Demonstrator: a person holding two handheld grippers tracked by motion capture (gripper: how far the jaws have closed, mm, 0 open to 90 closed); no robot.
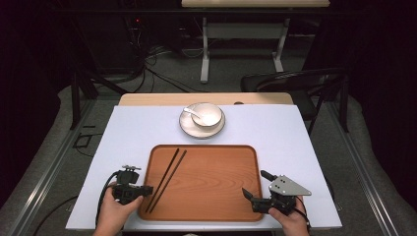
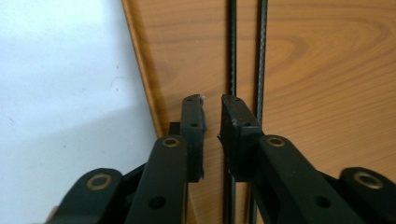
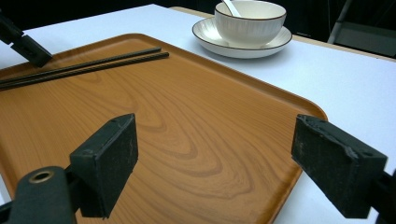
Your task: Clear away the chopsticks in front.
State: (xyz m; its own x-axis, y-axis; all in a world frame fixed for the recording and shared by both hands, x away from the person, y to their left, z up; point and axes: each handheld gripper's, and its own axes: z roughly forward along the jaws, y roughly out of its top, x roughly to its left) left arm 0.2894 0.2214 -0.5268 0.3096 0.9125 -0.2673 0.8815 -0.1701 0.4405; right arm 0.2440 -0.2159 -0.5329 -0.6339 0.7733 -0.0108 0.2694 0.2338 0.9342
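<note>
A wooden tray (image 1: 211, 187) lies at the near middle of the white table (image 1: 133, 128). Two black chopsticks (image 1: 169, 174) lie side by side on its left part. My left gripper (image 1: 147, 190) hovers over the tray's left edge beside their near ends. In the left gripper view the left gripper (image 2: 212, 123) is shut to a thin slit with nothing in it, and the chopsticks (image 2: 261, 46) run under its right jaw. My right gripper (image 1: 247, 194) stands wide open over the tray's near right corner. The right gripper (image 3: 215, 158) is empty above the bare tray (image 3: 187, 116).
A white bowl (image 1: 205, 115) with a spoon (image 1: 193, 113) sits on a saucer (image 1: 189, 129) beyond the tray's far edge; the bowl (image 3: 250, 21) also appears in the right gripper view. A dark chair (image 1: 295, 81) and another table (image 1: 246, 29) stand behind, with cables on the floor.
</note>
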